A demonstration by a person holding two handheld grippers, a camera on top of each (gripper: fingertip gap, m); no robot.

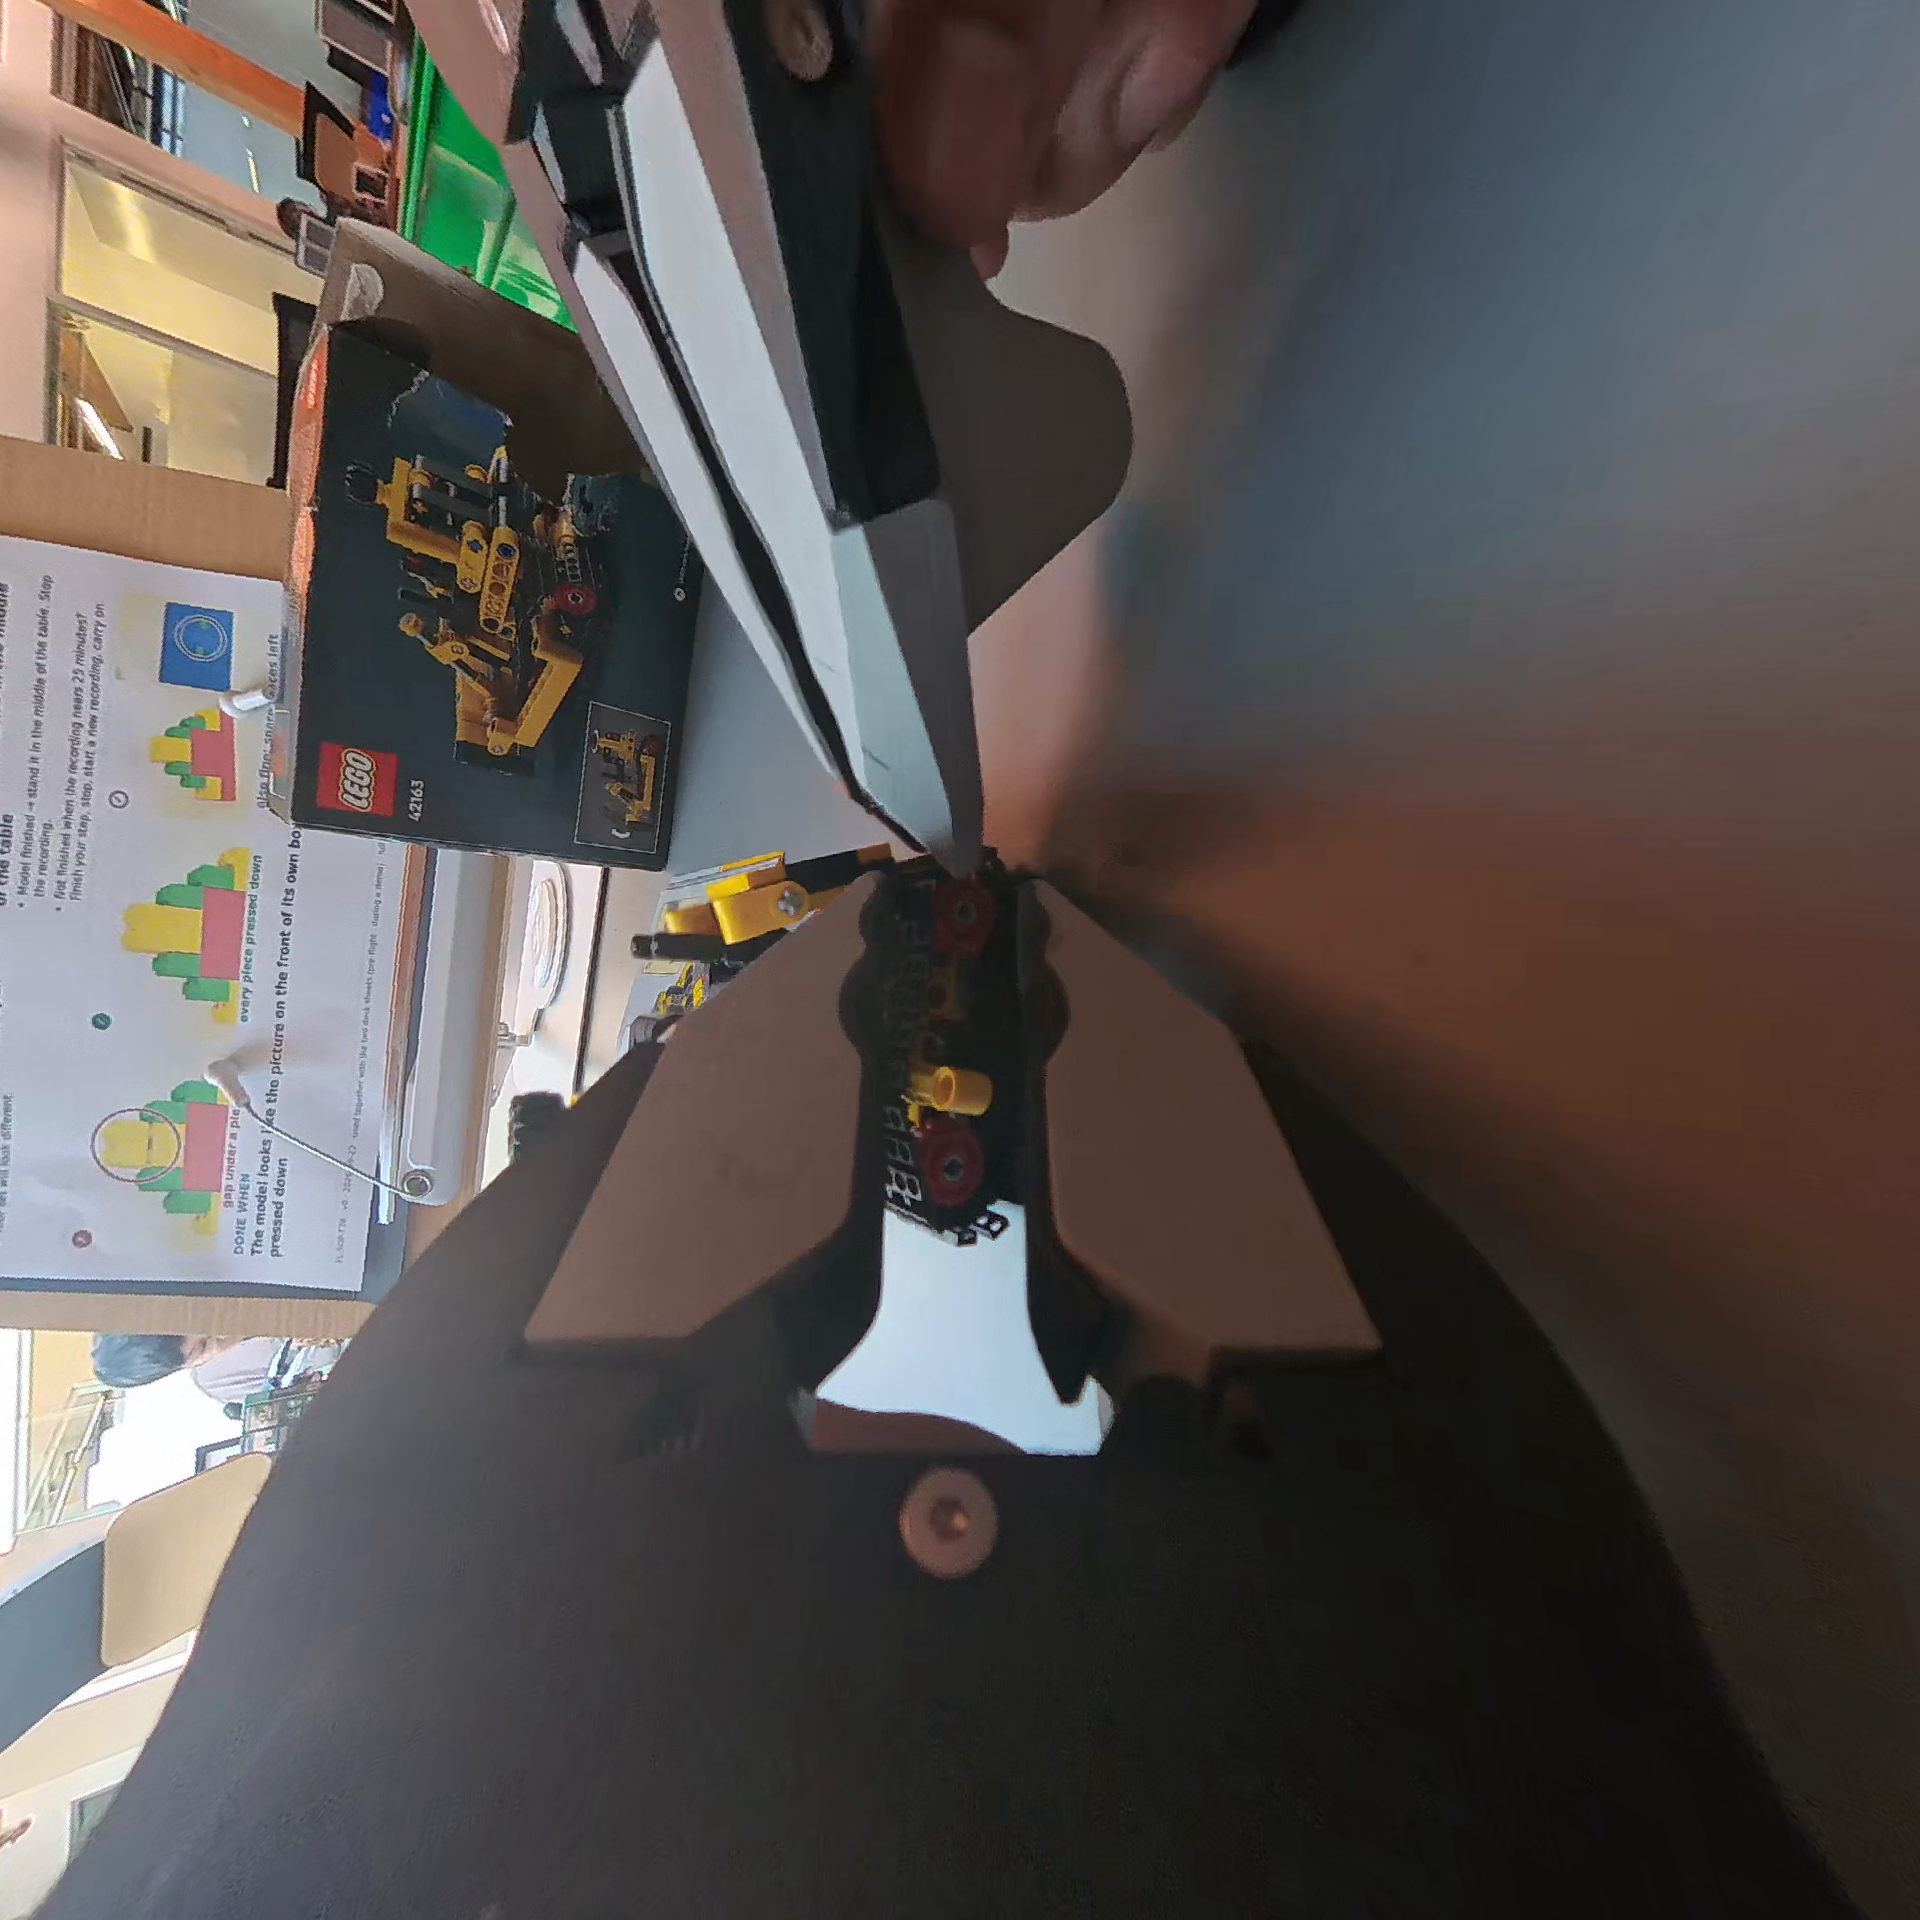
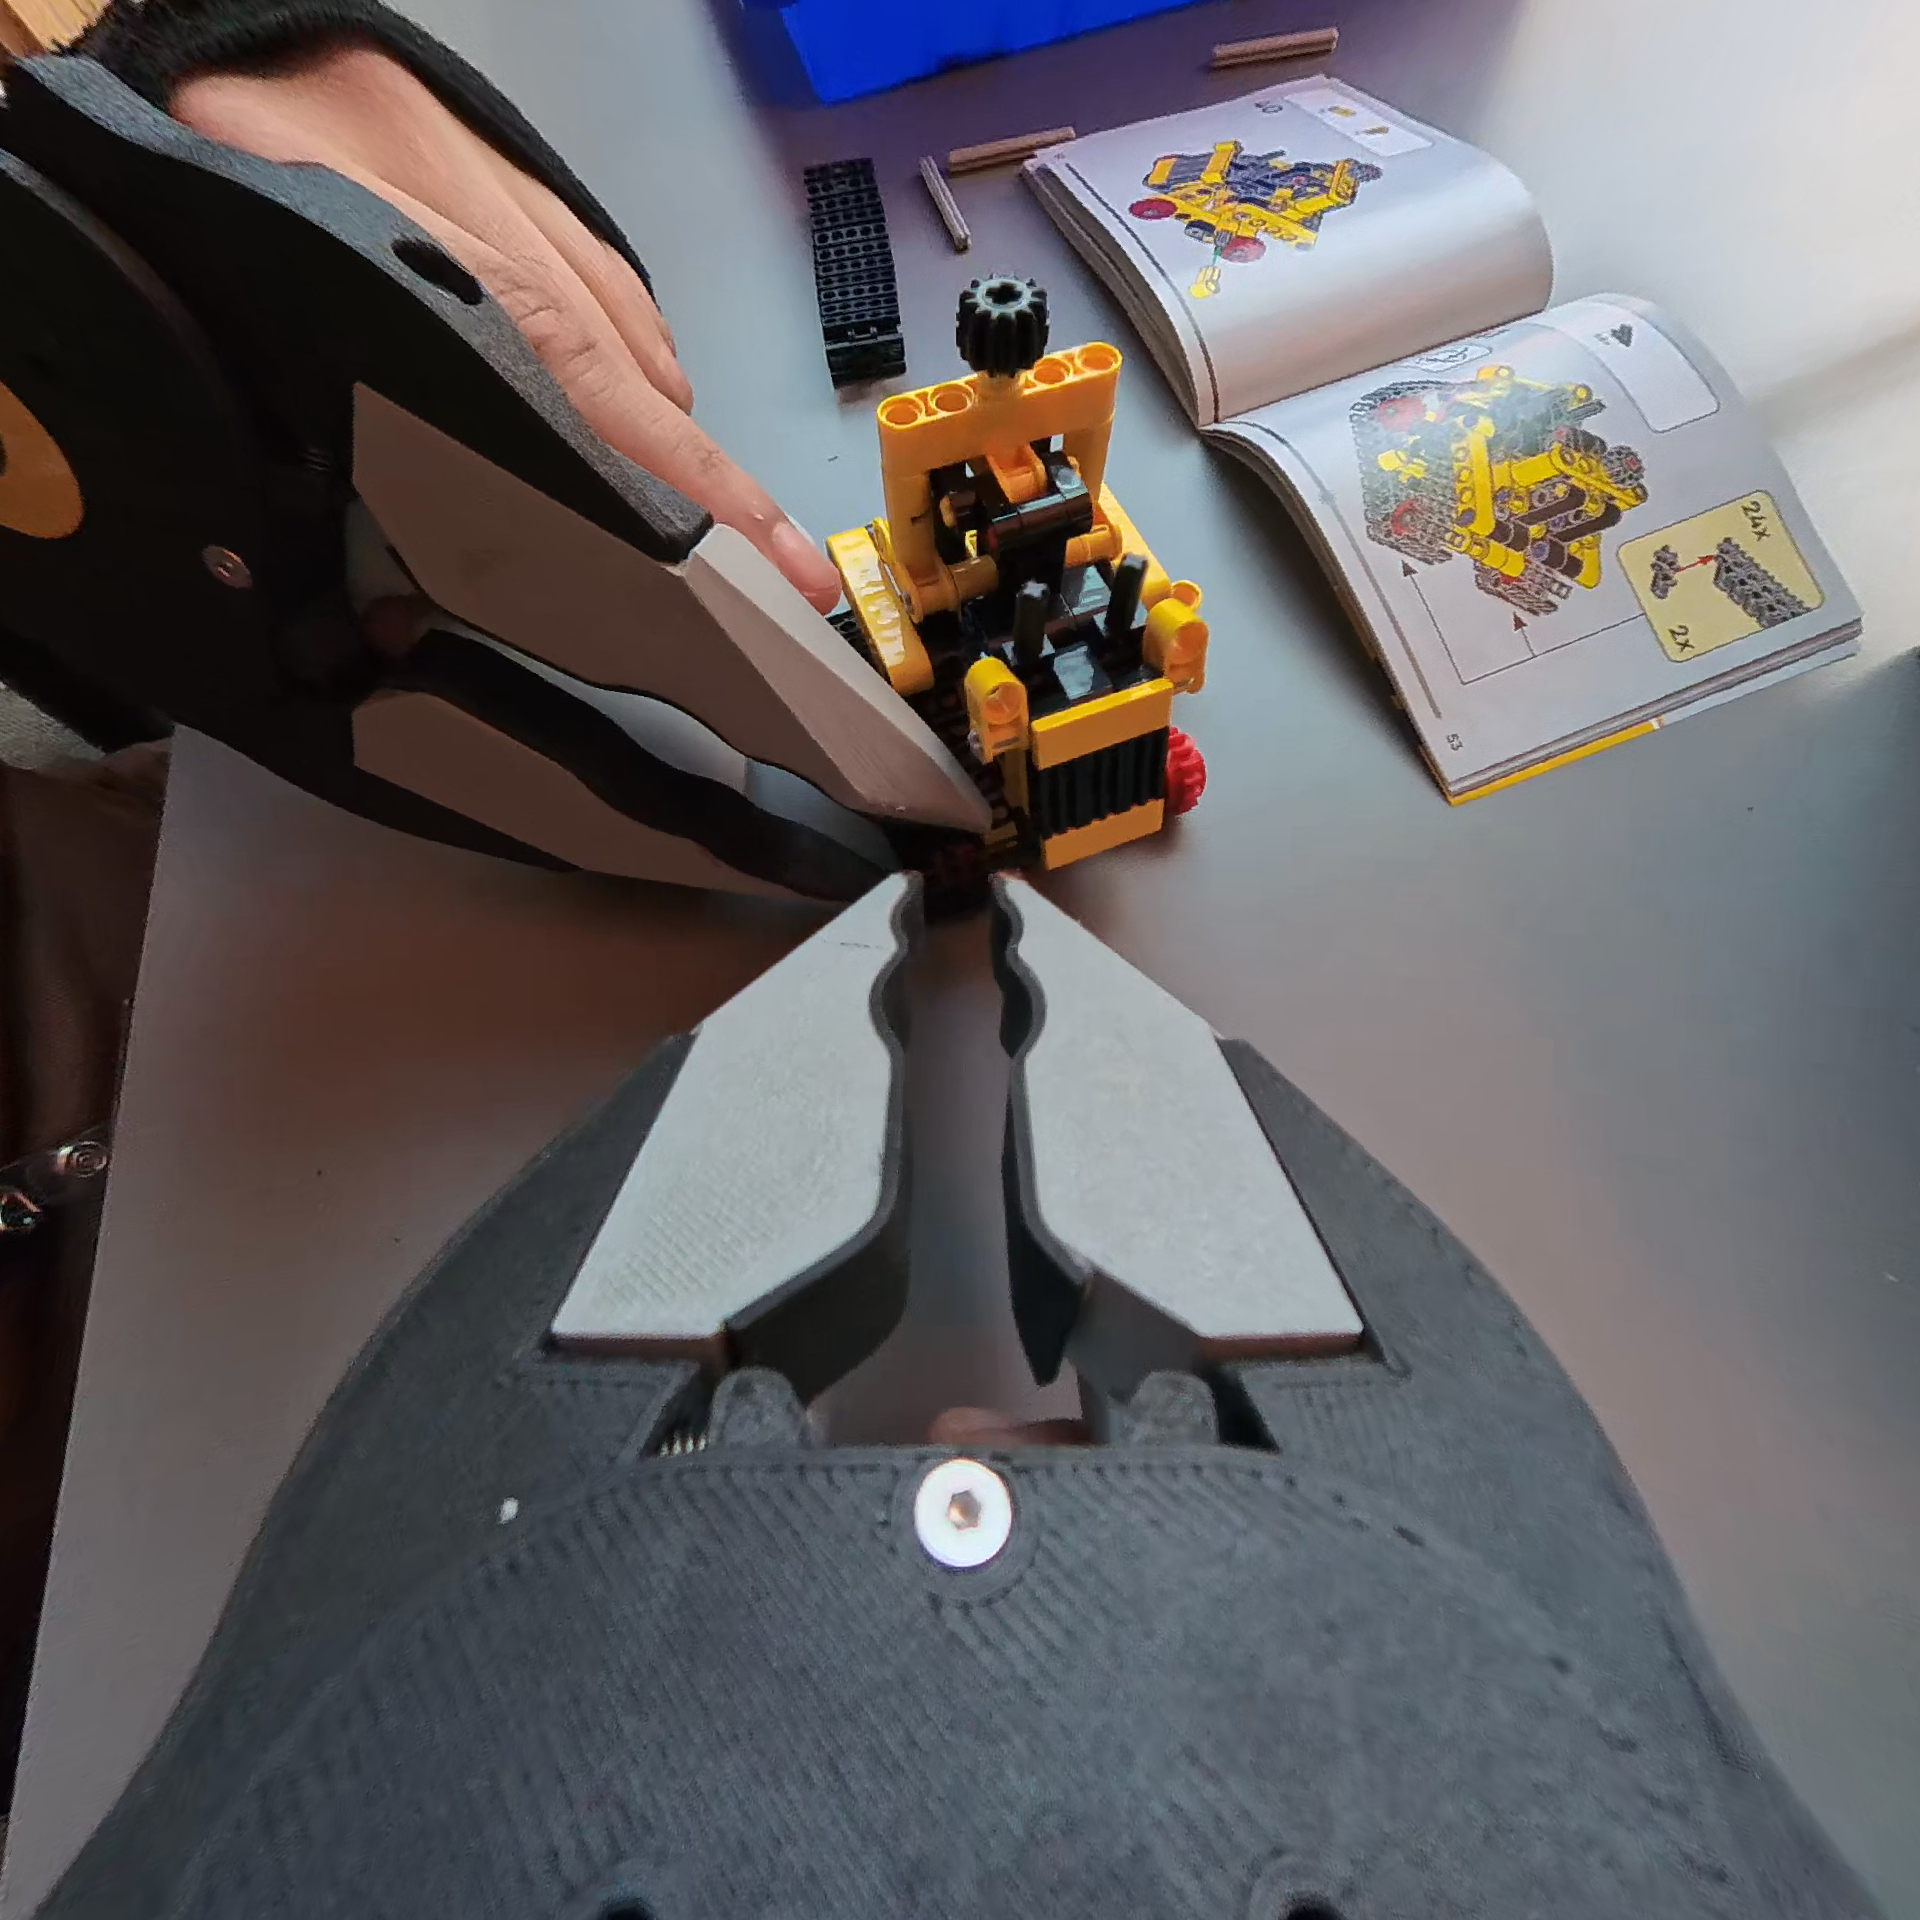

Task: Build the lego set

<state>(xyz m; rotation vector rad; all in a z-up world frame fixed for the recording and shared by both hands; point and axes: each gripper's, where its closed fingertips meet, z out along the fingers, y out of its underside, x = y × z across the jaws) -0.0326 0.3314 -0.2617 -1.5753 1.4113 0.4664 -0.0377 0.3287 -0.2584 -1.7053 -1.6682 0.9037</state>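
Lego bulldozer (image 2: 1023, 623) track between both tools' tips, on table (image 2: 1455, 1143).

In my right wrist view the bulldozer model (image 2: 1023, 623) stood on the table (image 2: 1455, 1039) at the frame's centre. My left gripper (image 2: 914, 831) reached in from the upper left, touching the model's left side, while my right gripper (image 2: 956, 894) met its near end from below. The open booklet (image 2: 1455, 436) lay upper right, a loose track strip (image 2: 854, 272) just behind the model.
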